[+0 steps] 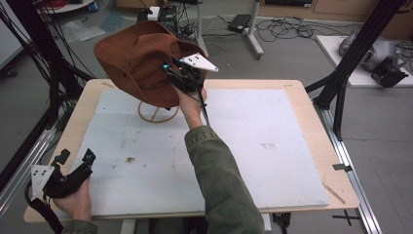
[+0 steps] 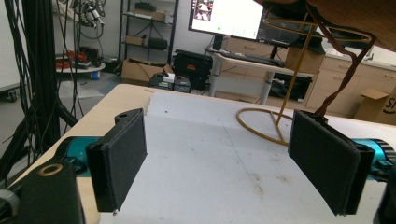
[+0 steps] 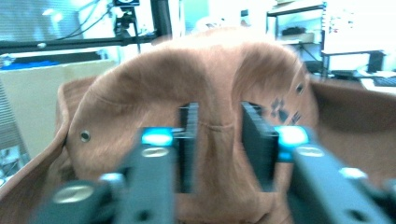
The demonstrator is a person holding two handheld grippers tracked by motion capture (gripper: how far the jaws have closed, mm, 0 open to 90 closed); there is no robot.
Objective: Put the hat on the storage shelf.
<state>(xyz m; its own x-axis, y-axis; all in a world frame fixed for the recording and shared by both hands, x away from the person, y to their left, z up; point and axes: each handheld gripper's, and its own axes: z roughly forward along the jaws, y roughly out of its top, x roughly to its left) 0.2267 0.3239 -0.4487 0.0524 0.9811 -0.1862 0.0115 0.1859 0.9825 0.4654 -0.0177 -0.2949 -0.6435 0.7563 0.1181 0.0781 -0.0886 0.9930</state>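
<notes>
The right tongs [image 1: 171,73] are clamped on a fold in the crown of the brown suede wide-brimmed hat [image 1: 136,61], which hangs tilted in the air just above the gold wire hat stand [image 1: 157,114]. In the right gripper view both black pads press into the hat's crown [image 3: 215,126]. The left tongs [image 1: 75,158] rest spread apart and empty at the near corner of the white-covered tabletop [image 1: 243,146], well apart from the hat.

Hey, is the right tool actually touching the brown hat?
Touching. In the right gripper view, the right tool has its two jaws pressed against a fold of the brown hat crown, pinching the fabric between them.
</notes>
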